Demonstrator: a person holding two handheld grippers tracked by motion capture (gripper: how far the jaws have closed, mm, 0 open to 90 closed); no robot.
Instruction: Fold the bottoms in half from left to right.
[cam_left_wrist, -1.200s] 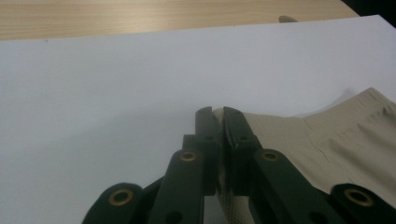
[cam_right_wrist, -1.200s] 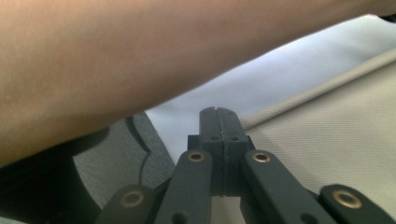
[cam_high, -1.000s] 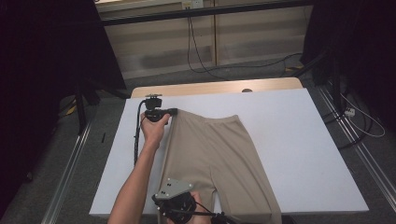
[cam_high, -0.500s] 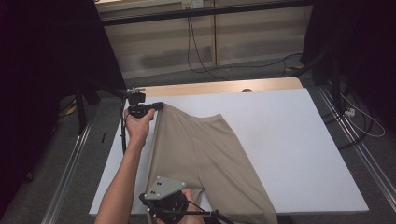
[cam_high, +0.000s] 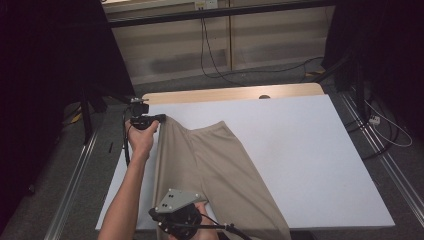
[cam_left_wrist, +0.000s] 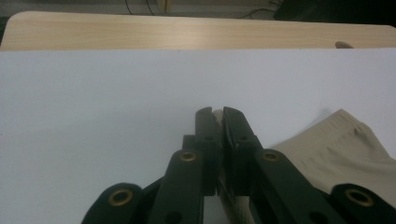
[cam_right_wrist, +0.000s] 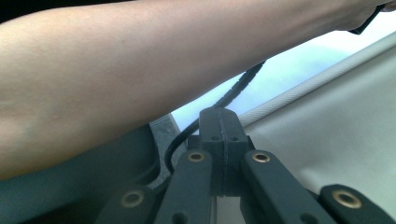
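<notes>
Trousers (cam_high: 210, 170), beige, lie on the white counter (cam_high: 310, 150), toward its left half. Left gripper (cam_high: 159, 118) pinches the far waistband corner; right gripper (cam_right_wrist: 218, 122) is pressed together at the near edge, apparently on fabric. Spreading looks partly done: cloth mostly flat, legs angled, still to be squared or folded.

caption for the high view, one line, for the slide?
Left gripper pinches a beige garment's far corner on the white table; right gripper at its near edge.
</notes>
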